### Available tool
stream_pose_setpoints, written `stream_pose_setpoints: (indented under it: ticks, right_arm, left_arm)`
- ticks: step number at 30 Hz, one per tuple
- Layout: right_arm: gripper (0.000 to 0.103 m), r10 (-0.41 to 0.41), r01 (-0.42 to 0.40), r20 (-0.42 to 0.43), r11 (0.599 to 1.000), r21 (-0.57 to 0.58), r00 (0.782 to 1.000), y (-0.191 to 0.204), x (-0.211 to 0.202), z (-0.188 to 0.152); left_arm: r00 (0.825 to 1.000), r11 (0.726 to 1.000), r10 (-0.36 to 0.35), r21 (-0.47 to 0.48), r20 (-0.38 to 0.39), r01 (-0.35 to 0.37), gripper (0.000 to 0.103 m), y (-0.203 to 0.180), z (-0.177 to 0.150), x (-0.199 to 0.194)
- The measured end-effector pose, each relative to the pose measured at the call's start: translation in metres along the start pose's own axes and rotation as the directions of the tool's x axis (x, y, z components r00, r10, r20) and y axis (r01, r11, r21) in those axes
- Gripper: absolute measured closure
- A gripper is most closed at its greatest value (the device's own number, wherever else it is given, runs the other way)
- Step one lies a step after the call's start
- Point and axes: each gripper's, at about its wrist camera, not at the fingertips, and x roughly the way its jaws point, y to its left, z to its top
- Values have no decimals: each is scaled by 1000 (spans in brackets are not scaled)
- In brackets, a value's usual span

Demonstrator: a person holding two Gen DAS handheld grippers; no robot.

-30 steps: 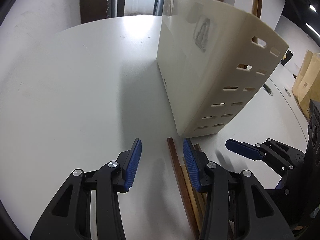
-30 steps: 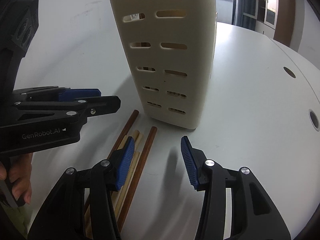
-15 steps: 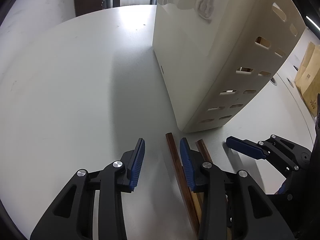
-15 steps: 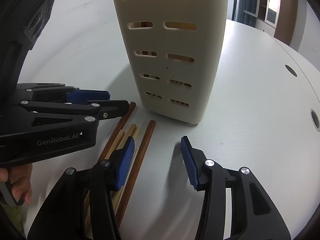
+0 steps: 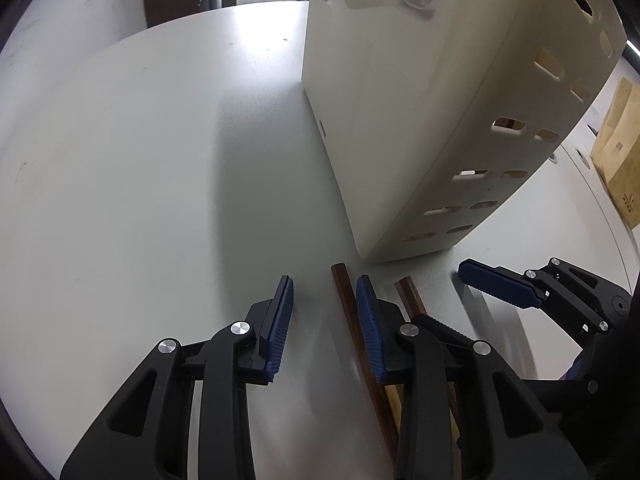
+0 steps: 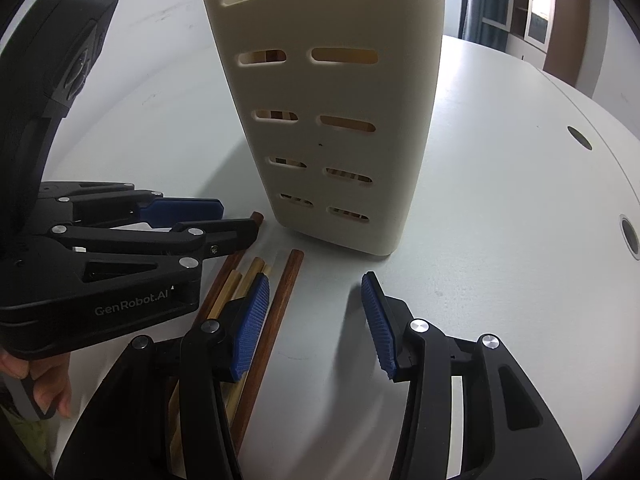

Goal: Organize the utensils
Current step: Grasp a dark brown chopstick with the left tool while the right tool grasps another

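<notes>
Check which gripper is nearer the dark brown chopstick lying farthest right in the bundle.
Right. The right gripper straddles the dark brown chopstick, its left pad almost on it. The left gripper sits over the bundle's other edge, around a different dark stick.

Bare table left of the tall slotted holder; chopsticks and both grippers crowded at its foot.
</notes>
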Motion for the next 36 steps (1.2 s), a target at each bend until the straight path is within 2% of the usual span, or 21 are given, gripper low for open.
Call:
stream_pose_setpoints:
  ticks: [16, 27, 30, 36]
  right_arm:
    - [56, -66, 65, -20, 997, -44, 998, 0, 3, 0]
    - [76, -73, 70, -44, 995, -66, 996, 0, 0, -1]
    - [88, -71, 69, -46, 996, -59, 996, -2, -1, -2]
    - [95, -42, 40, -54, 999, -31, 998, -8, -3, -2]
  left_arm:
    - [1000, 1000, 14, 27, -12, -13, 83, 4, -1, -5]
    - [998, 997, 63, 53, -10, -62, 83, -8, -11, -14]
    - [996, 994, 91, 65, -7, -91, 90, -16, -10, -13]
    - [996, 995, 88, 50, -4, -88, 96, -13, -9, -13]
